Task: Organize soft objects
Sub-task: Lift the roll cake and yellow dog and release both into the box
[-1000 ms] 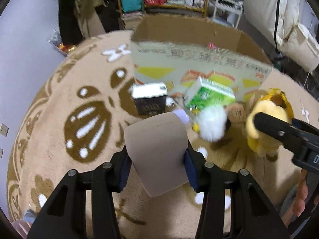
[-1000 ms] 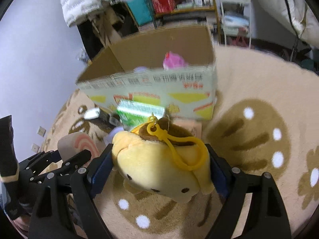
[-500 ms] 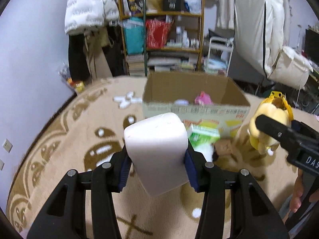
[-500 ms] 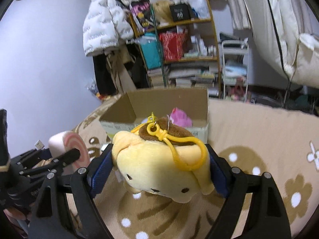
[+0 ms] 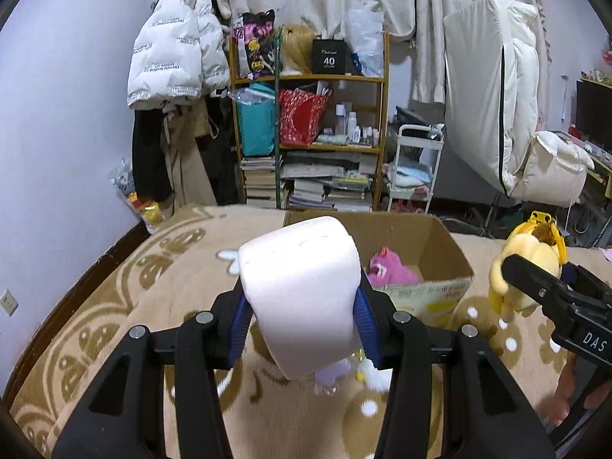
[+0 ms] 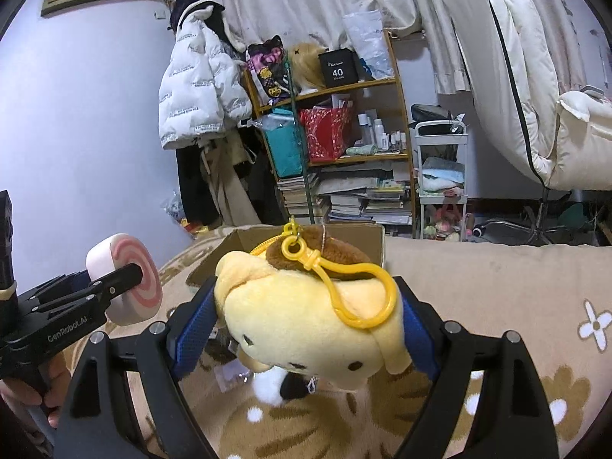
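Observation:
My left gripper (image 5: 300,329) is shut on a white soft roll (image 5: 302,290), held above the rug in front of the open cardboard box (image 5: 440,241). The roll's pink spiral end shows in the right wrist view (image 6: 130,287). My right gripper (image 6: 306,325) is shut on a yellow dog plush (image 6: 310,321) with a yellow clip, held up to the right of the box (image 6: 237,244); it also shows in the left wrist view (image 5: 524,267). A pink plush (image 5: 390,267) lies inside the box.
A tan patterned rug (image 5: 114,306) covers the floor. Small items, one a white fluffy toy (image 6: 267,386), lie on it below the grippers. A cluttered shelf (image 5: 310,134), a white cart (image 5: 413,168) and hanging coats (image 5: 172,57) stand behind the box.
Both grippers have lifted and tilted up with their loads. The view swung from the rug and box front to the room, and the box now sits lower and farther.

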Tool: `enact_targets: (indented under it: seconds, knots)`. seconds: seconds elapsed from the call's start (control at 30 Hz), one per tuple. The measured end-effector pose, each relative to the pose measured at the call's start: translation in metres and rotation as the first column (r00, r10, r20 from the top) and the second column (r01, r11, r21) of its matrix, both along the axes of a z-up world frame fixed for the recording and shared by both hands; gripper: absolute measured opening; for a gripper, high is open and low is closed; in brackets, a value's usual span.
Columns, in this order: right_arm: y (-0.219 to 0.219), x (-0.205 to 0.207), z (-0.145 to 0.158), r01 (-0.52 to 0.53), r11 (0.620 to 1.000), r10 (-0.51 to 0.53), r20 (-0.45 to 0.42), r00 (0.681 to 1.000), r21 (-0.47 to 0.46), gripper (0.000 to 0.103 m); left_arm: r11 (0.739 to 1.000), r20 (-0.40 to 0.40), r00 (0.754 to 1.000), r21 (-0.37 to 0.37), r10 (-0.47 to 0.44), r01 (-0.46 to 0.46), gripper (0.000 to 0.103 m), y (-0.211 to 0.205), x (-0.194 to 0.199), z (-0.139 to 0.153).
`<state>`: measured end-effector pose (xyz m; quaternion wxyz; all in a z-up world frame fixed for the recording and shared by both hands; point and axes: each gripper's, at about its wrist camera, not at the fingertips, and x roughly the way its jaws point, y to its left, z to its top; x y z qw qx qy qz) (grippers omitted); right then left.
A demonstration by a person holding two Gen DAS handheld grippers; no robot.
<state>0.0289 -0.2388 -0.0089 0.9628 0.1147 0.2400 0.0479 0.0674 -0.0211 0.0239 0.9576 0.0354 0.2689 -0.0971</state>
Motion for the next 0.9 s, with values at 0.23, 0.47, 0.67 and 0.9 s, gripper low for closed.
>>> enact_targets:
  seconds: [0.23, 0.47, 0.67, 0.9]
  knots:
    - [-0.003, 0.016, -0.001, 0.022, 1.0, -0.022, 0.027, 0.999, -0.006, 0.09, 1.0, 0.076, 0.997, 0.008, 0.016, -0.017, 0.047, -0.003, 0.02, 0.003]
    - [-0.009, 0.036, -0.004, 0.026, 1.0, -0.026, 0.026, 0.999, -0.014, 0.09, 1.0, 0.099, 0.995, -0.003, 0.002, -0.001, 0.047, -0.011, 0.046, 0.003]
    - [-0.02, 0.06, -0.012, 0.032, 0.999, -0.032, 0.004, 0.999, 0.001, 0.09, 1.0, 0.072, 0.997, 0.008, -0.003, 0.003, 0.047, -0.019, 0.07, -0.007]
    - [-0.033, 0.076, -0.017, 0.037, 0.997, -0.039, 0.022, 0.999, 0.064, 0.09, 1.0, 0.036, 0.999, 0.007, -0.014, 0.014, 0.047, -0.024, 0.092, -0.018]
